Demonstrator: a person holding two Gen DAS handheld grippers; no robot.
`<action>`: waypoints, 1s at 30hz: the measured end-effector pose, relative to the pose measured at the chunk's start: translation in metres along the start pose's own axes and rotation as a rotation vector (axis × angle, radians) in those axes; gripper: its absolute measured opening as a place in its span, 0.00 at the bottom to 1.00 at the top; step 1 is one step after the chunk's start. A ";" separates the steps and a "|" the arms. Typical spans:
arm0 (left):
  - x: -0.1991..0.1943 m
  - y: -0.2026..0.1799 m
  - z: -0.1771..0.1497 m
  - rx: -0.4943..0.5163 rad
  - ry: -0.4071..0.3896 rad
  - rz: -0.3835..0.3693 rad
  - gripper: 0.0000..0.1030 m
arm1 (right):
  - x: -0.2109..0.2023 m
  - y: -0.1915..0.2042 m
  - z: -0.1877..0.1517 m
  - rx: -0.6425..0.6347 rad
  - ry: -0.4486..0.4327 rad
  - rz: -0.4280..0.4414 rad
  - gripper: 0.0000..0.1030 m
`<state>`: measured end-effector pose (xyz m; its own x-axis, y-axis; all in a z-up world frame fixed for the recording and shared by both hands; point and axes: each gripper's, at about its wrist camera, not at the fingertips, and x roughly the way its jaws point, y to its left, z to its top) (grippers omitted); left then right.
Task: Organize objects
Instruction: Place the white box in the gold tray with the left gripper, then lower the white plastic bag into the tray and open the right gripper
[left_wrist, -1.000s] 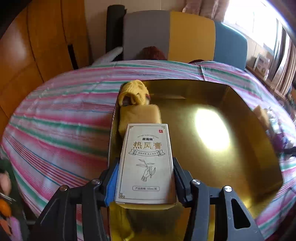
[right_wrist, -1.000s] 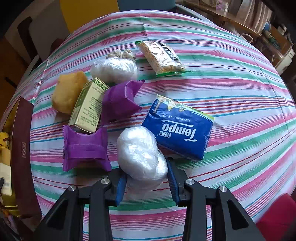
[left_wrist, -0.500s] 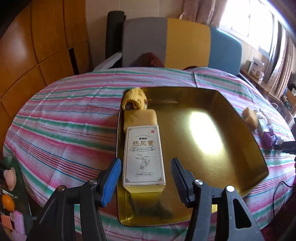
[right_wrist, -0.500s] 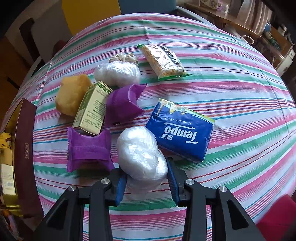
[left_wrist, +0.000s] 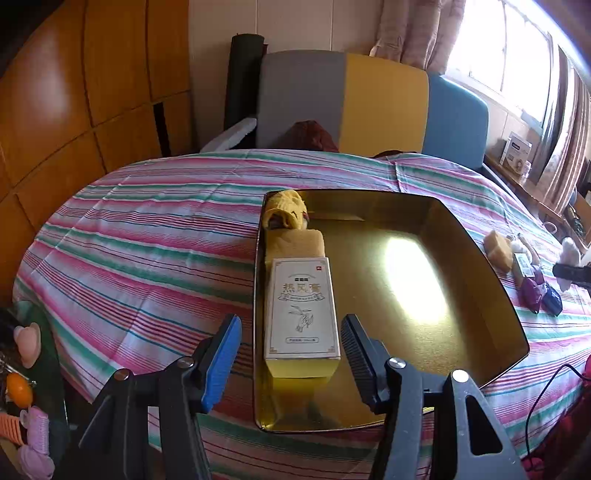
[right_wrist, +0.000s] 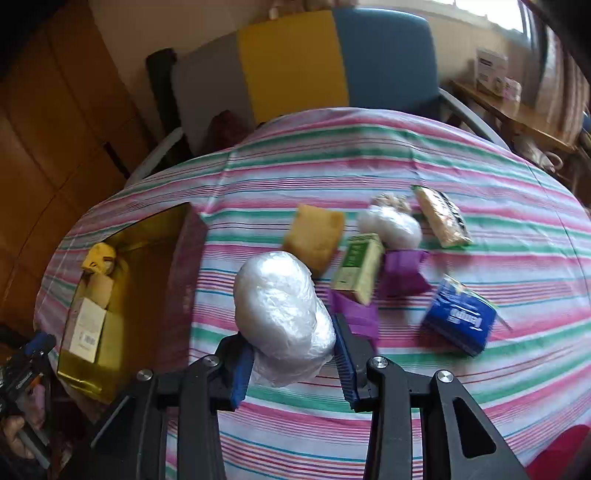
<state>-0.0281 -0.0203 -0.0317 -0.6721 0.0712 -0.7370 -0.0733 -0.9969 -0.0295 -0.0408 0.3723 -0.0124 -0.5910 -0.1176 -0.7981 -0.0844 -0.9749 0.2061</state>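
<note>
The left gripper (left_wrist: 291, 350) hangs over the near left corner of the gold tray (left_wrist: 476, 258), its jaws apart after just opening, nothing pressed between them. The white box (left_wrist: 301, 306) lies flat in the tray just beyond the fingertips, along the left wall; it bears gold Chinese characters (three large ones over a ribbon banner and a drawing of a hand with a sprig) and a small red mark at the far right corner. The finer print is too small to read. Beyond it, touching, lies a yellow sponge block (left_wrist: 295, 243), then a yellow crumpled wrapper (left_wrist: 286, 214) in the far left corner.

The right gripper (right_wrist: 291, 354) is clamped on a white plastic-wrapped bundle (right_wrist: 280, 314), held clear of the striped tablecloth (right_wrist: 480, 166). To the right on the cloth lie a blue tissue pack (right_wrist: 460, 319) marked "tempo" (blurred), a green carton (right_wrist: 358, 267) with unreadable print, two purple packets (right_wrist: 404, 271), another white bundle (right_wrist: 389, 227), a yellow sponge (right_wrist: 314, 238) and a snack packet (right_wrist: 441, 216).
</note>
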 end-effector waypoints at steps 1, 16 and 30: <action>0.000 0.001 -0.001 -0.001 0.000 0.000 0.55 | -0.004 0.019 -0.002 -0.028 -0.002 0.024 0.39; 0.005 0.039 -0.010 -0.094 0.031 0.030 0.55 | 0.068 0.229 -0.054 -0.356 0.197 0.297 0.41; 0.007 0.042 -0.008 -0.090 0.030 0.020 0.56 | 0.105 0.262 -0.079 -0.384 0.302 0.465 0.64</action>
<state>-0.0301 -0.0620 -0.0430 -0.6506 0.0516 -0.7577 0.0072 -0.9972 -0.0741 -0.0614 0.0892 -0.0871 -0.2416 -0.5346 -0.8098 0.4486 -0.8015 0.3953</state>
